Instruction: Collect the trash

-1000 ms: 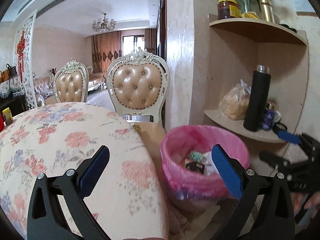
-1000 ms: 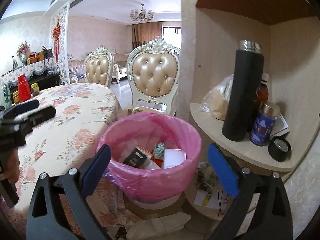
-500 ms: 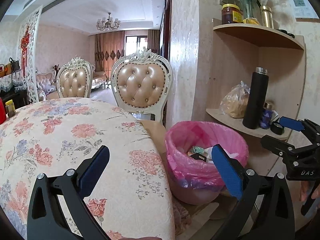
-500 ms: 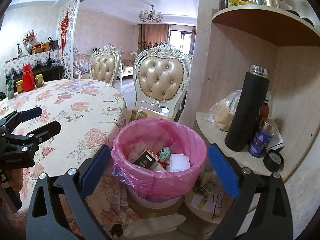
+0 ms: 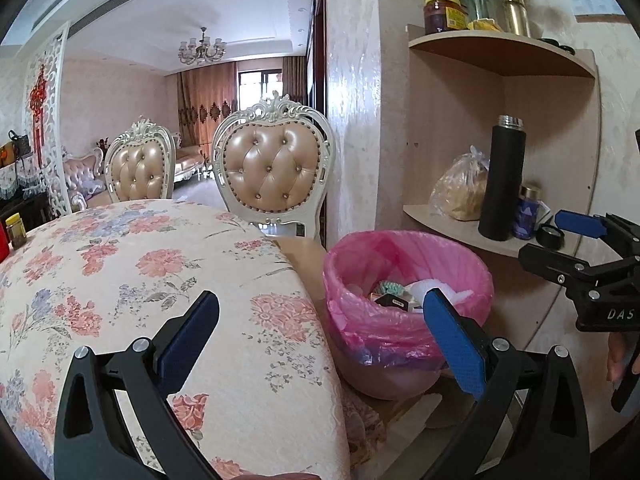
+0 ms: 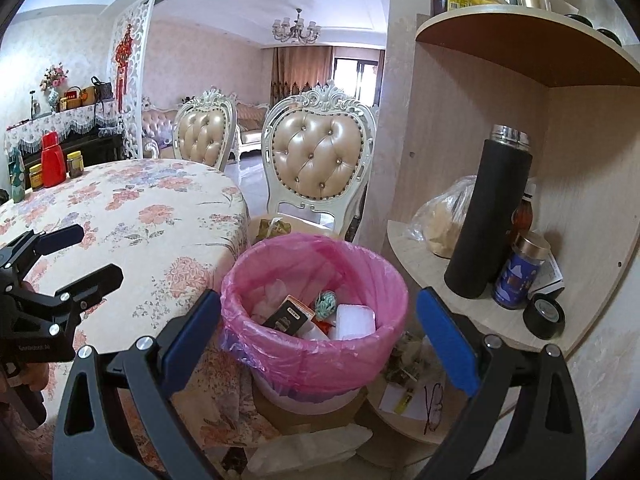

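Both my grippers spread wide, nothing between the pads.

My left gripper (image 5: 320, 332) sits level with its blue pads (image 5: 188, 330) far apart and empty; in the right wrist view it shows at the left edge (image 6: 80, 252), jaws parted, with my fingers (image 6: 34, 372) wrapped on its handle. My right gripper (image 6: 318, 330) is just as wide and holds nothing; the left wrist view catches it at the right edge (image 5: 560, 240), my hand (image 5: 620, 356) below it.
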Demonstrator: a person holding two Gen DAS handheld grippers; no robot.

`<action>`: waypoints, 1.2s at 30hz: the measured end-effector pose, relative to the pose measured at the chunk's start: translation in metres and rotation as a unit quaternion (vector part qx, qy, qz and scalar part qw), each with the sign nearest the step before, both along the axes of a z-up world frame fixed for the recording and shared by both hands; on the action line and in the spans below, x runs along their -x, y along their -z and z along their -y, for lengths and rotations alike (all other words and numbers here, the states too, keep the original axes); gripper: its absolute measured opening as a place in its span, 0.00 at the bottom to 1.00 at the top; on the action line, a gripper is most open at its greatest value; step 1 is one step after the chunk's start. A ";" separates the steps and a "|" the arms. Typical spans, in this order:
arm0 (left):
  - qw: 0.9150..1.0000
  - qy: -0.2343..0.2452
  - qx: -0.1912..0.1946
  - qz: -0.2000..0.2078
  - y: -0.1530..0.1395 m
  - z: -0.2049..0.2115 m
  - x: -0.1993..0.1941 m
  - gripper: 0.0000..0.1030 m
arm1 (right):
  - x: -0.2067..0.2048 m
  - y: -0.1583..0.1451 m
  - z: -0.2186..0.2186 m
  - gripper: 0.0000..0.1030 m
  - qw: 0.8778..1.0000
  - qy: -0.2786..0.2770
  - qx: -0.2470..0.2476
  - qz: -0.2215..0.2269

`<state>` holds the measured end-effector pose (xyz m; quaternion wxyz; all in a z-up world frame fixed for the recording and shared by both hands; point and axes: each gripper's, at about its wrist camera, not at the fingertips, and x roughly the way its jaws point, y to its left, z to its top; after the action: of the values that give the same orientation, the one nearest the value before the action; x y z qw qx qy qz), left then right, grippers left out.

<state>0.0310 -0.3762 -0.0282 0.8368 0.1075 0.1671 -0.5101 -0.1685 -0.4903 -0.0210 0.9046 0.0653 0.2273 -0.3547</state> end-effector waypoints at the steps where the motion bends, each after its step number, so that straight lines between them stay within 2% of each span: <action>1: 1.000 0.001 -0.001 0.000 0.001 0.000 0.000 0.93 | 0.000 0.000 0.000 0.93 1.000 0.000 -0.001 0.000; 17: 0.999 0.029 -0.023 -0.014 0.014 0.008 0.004 0.93 | 0.003 0.010 0.008 0.93 1.000 0.017 -0.016 -0.003; 36: 0.999 0.029 -0.026 -0.015 0.017 0.010 0.003 0.93 | 0.002 0.014 0.009 0.94 1.000 0.016 -0.023 0.001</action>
<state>0.0275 -0.3866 -0.0456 0.8159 0.1258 0.1898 -0.5315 -0.1703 -0.4990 -0.0351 0.8974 0.0903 0.2335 -0.3633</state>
